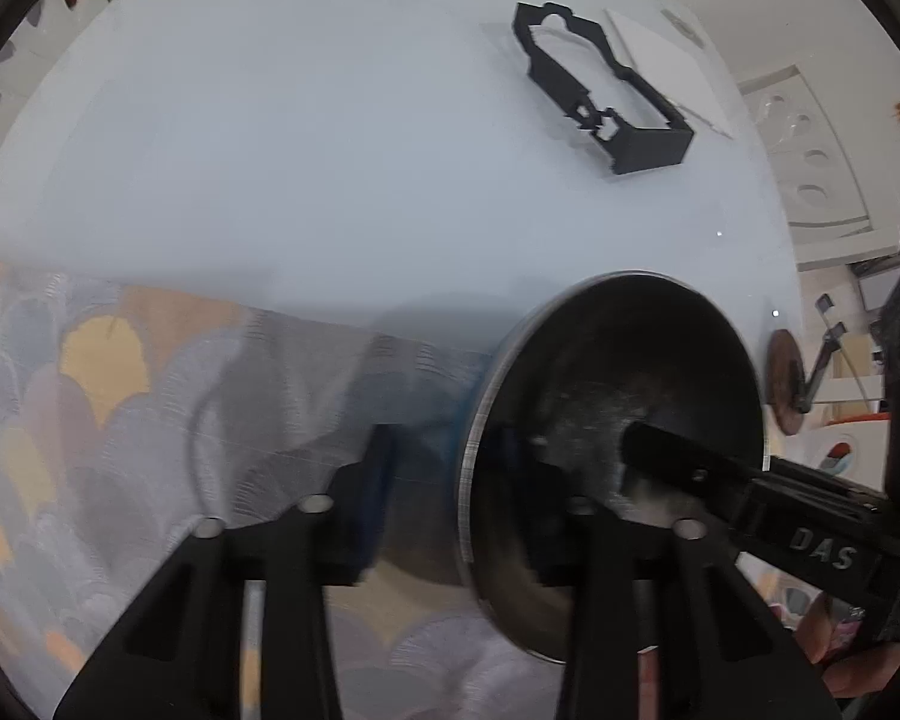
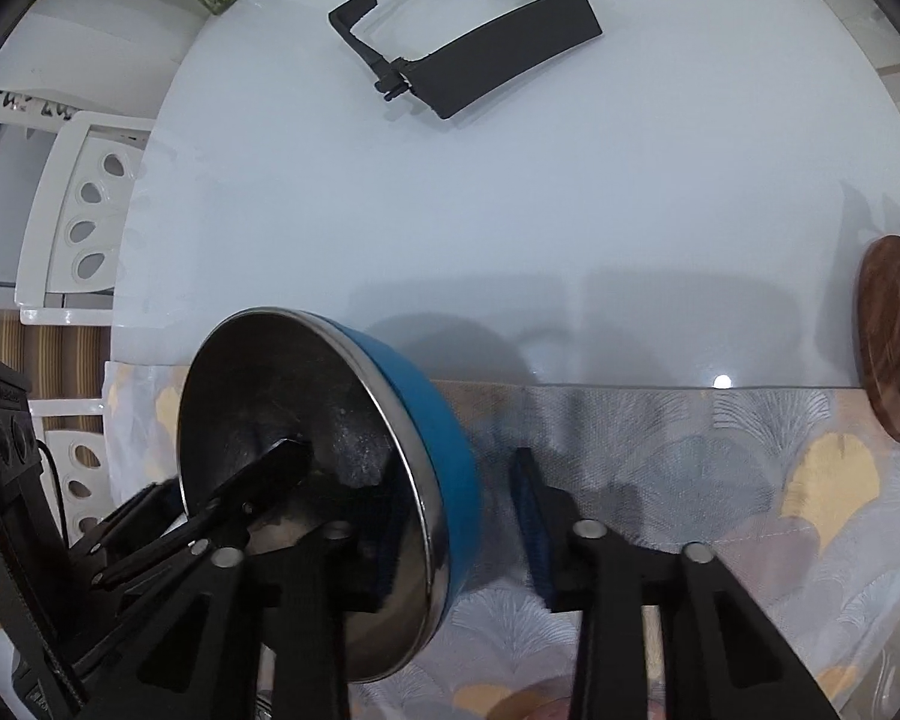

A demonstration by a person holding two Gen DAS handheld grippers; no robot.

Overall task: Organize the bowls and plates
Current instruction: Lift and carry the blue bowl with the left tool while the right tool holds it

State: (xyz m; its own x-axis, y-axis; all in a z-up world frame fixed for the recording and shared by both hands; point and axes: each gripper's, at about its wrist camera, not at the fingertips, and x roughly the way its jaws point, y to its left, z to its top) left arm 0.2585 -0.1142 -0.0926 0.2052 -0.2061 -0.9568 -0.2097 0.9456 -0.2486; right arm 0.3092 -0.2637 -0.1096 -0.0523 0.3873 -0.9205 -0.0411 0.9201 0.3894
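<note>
A: Grip status?
B: My left gripper (image 1: 450, 468) & right gripper (image 2: 456, 498) each pinch opposite walls of the blue bowl (image 2: 432, 420), over the placemat (image 2: 750, 480).
A: Risk?
B: Thin steel rim; uneven lift tilts it, slips.

Bright, soft shadows, fisheye-warped edges, slight blur.

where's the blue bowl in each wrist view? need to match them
Left wrist: blue bowl at lower right, steel inside facing the camera, rim between the left gripper fingers.
Right wrist: same bowl at lower left, blue outside showing, rim between the right gripper fingers.
Shared landmark: black frame on the white table, upper right in both.
</note>
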